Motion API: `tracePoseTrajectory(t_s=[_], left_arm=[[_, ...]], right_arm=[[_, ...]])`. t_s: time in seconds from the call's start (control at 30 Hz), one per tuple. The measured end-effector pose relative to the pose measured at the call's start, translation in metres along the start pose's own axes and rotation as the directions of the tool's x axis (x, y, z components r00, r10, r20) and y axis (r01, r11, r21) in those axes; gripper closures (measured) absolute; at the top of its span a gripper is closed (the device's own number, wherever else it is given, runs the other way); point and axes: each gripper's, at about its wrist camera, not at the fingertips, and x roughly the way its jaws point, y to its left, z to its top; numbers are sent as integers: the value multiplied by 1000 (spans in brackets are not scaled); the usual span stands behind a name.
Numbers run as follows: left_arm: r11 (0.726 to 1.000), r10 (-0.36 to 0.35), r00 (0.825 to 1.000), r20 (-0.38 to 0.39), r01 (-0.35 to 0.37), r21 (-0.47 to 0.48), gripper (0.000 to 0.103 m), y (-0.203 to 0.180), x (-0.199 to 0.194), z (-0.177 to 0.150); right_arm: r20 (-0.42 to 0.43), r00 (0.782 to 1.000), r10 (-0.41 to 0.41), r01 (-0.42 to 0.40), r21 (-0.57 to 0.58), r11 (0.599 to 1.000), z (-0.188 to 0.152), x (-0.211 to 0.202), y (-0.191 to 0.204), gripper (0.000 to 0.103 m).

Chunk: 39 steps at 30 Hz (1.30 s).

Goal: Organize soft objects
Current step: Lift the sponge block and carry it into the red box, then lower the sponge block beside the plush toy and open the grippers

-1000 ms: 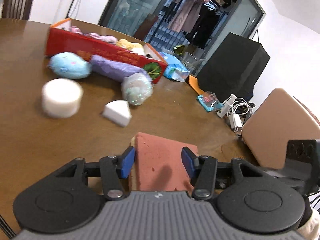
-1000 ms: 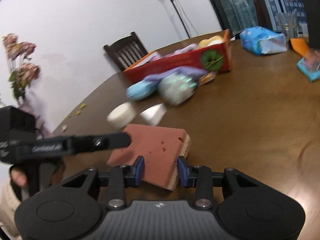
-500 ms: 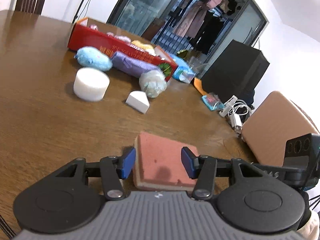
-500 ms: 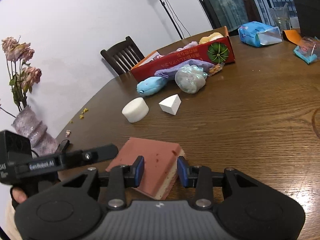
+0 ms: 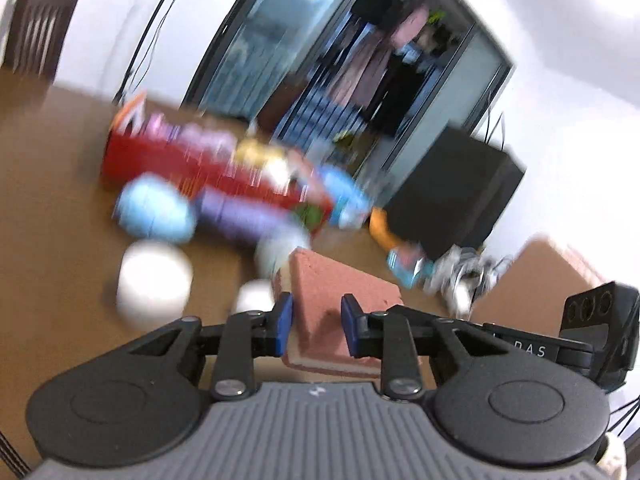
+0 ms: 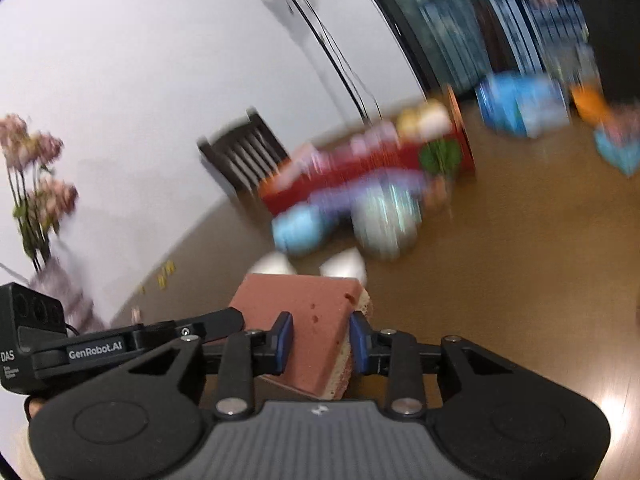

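Between the two pairs of blue pads, at the near edge of the brown wooden table (image 5: 52, 216), a brick-red sponge block (image 5: 336, 296) with a pale cream underlayer is pinched from both sides and lifted off the wood. The left gripper (image 5: 316, 326) has just been closing its jaws, and its pads now press the near end of the block, the porous red face tilted up toward the camera. In the right wrist view the right gripper (image 6: 320, 338) clamps one corner of the same sponge block (image 6: 304, 304), its jaws having also just narrowed; small pits mark the matte red top, and the cream layer shows along the right edge.

Farther out, everything is motion-blurred. A long red cardboard box (image 5: 160, 160) lies across the middle of the table, with pink, yellow and white soft items piled inside. Just in front of it sit a fuzzy light-blue plush (image 5: 154, 214), a purple roll (image 5: 240, 216) and a shiny, pale, rounded bundle (image 6: 386, 222). Nearer are a white foam cylinder (image 5: 154, 280) and a small white wedge (image 6: 344, 268), both partly hidden behind the block in the right view.

To the far right lie a crinkled blue packet (image 6: 520, 108) and an orange item (image 6: 588, 104). A dark slatted chair (image 6: 244, 152) stands at the far left edge, and dried pink flowers (image 6: 36, 168) rise at the left.
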Motion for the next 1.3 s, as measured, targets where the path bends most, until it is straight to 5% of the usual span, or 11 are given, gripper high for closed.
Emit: tracePoseTrajectory(t_s=[0.27, 0.4, 0.57, 0.73, 0.8, 0.97, 1.07, 1.3], left_arm=[[998, 52, 996, 70, -53, 19, 77, 28, 84, 135], [995, 94, 996, -1, -94, -18, 77, 53, 153, 179], [987, 134, 980, -144, -146, -72, 77, 96, 235, 192], [958, 239, 931, -274, -273, -91, 76, 131, 293, 180], [954, 262, 921, -288, -291, -64, 75, 133, 299, 176], [955, 280, 913, -297, -295, -6, 64, 124, 303, 176], [970, 228, 931, -284, -242, -15, 48, 124, 292, 180], [963, 263, 955, -140, -250, 101, 43, 105, 202, 207]], right_arm=[[86, 996, -14, 24, -115, 993, 135, 92, -2, 75], [65, 994, -91, 99, -127, 987, 186, 156, -19, 75], [-38, 983, -180, 177, -78, 981, 217, 232, -59, 75], [-169, 952, -255, 243, -90, 966, 213, 304, -87, 75], [-228, 928, -295, 275, -117, 954, 206, 328, -92, 75], [-243, 923, -297, 281, -98, 955, 206, 339, -95, 77], [-258, 917, -305, 288, -102, 952, 209, 340, -94, 73], [-190, 923, -334, 300, -189, 935, 233, 289, -59, 59]])
